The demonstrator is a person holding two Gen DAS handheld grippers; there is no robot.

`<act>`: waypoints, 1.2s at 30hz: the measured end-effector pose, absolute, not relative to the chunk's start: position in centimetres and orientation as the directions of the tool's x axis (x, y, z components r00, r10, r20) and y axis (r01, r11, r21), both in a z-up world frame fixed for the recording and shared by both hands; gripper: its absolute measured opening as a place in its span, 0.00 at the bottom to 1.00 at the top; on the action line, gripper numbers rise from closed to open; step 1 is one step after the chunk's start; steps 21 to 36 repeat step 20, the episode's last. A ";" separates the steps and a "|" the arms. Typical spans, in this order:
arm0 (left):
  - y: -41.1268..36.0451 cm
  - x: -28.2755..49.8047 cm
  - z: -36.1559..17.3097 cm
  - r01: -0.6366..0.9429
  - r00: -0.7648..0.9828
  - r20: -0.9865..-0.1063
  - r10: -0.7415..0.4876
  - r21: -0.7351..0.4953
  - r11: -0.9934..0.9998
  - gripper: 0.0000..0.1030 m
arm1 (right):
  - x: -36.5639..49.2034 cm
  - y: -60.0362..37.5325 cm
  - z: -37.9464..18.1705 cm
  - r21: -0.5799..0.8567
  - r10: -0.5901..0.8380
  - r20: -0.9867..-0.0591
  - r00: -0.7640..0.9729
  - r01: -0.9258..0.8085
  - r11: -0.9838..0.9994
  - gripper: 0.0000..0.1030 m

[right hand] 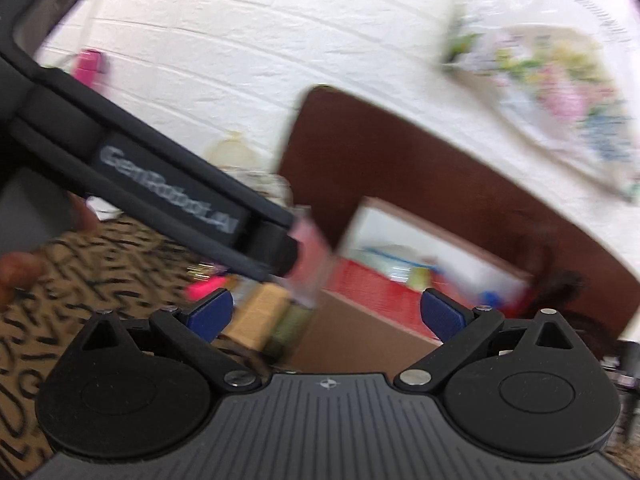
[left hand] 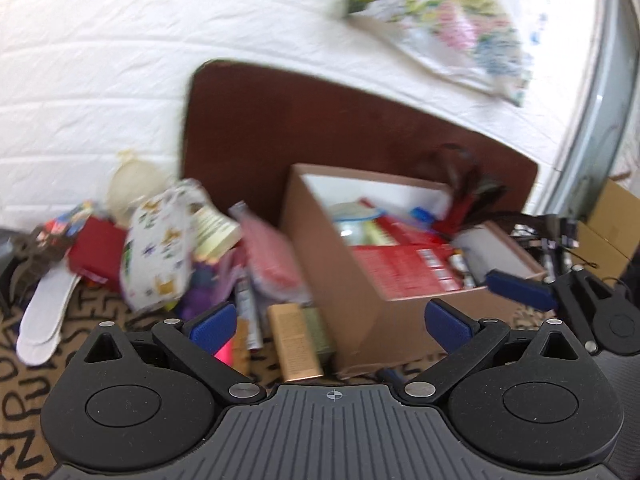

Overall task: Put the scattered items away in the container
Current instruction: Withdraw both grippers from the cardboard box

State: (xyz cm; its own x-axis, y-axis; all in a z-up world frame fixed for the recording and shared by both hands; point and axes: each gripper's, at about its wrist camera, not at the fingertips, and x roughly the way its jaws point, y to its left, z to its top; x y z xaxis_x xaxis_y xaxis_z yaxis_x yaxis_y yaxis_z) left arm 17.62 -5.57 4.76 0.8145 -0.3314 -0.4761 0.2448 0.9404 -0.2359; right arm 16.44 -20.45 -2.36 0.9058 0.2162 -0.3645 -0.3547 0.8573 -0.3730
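Both views blurred. Left claw (left hand: 336,324) wide, empty, over the clutter; right claw (right hand: 328,316) also wide, empty, near the open brown cardboard box (left hand: 360,280), already partly filled with red packets. Scattered items lie left of the box on the black-lettered tan rug (left hand: 24,392): a soft pink pouch (left hand: 272,256) leaning on the box wall, a white printed fabric bag (left hand: 156,248), a gold rectangular carton (left hand: 294,344) just beside the box. Pouch likely light, floppy (pinch mid-body). Carton stiff; grip across its narrow sides. White insoles (left hand: 44,320) thin, bendy.
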 end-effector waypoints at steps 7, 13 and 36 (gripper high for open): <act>-10.2 15.7 5.5 0.340 0.794 -0.442 -0.418 -0.246 0.908 1.00 | 14.5 -27.7 -1.3 -0.285 0.028 -0.431 0.902 -0.165 0.944 0.99; -13.2 13.7 5.3 0.356 0.803 -0.443 -0.399 -0.181 0.917 1.00 | 12.0 -30.1 -1.4 -0.234 0.015 -0.447 0.894 -0.133 0.963 0.99; -14.1 13.3 5.3 0.344 0.796 -0.473 -0.376 -0.157 0.926 1.00 | 11.7 -29.8 -1.3 -0.220 0.025 -0.446 0.895 -0.137 0.966 1.00</act>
